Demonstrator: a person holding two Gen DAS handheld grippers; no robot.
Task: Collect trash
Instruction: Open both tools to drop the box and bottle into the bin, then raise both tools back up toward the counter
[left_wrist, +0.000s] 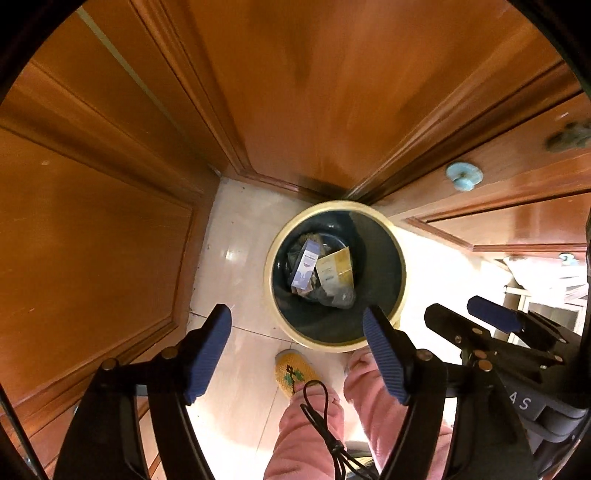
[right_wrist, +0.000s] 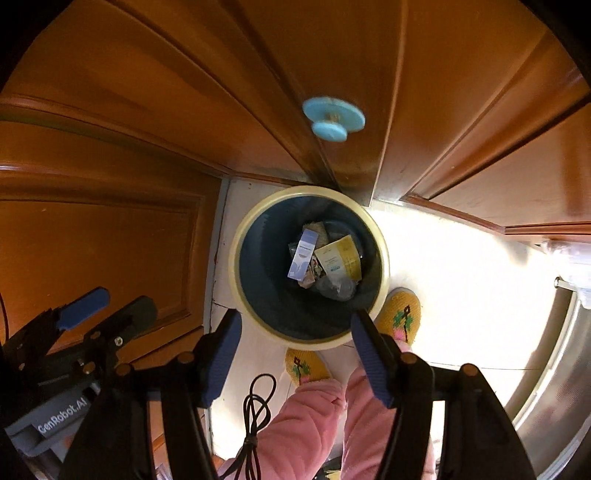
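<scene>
Below both grippers: bin (left_wrist: 400, 266) on the floor, cartons (left_wrist: 334, 271) inside.
Left gripper (left_wrist: 297, 354): jaws spread, nothing between.
Right gripper (right_wrist: 295, 354): jaws spread, nothing between.

- A waste bin (left_wrist: 334, 275) stands on the tiled floor (left_wrist: 236, 258) in the far corner, against wooden panelling (left_wrist: 314, 92).
- Inside it, a small carton (left_wrist: 306, 264) lies left of a flat packet (left_wrist: 336, 271), touching it.
- A door knob (right_wrist: 334, 118) juts from the panelling above the bin.
- Two slippered feet (right_wrist: 400, 314) stand on the bin's near side.
- A cable (right_wrist: 255, 413) hangs near the legs.
</scene>
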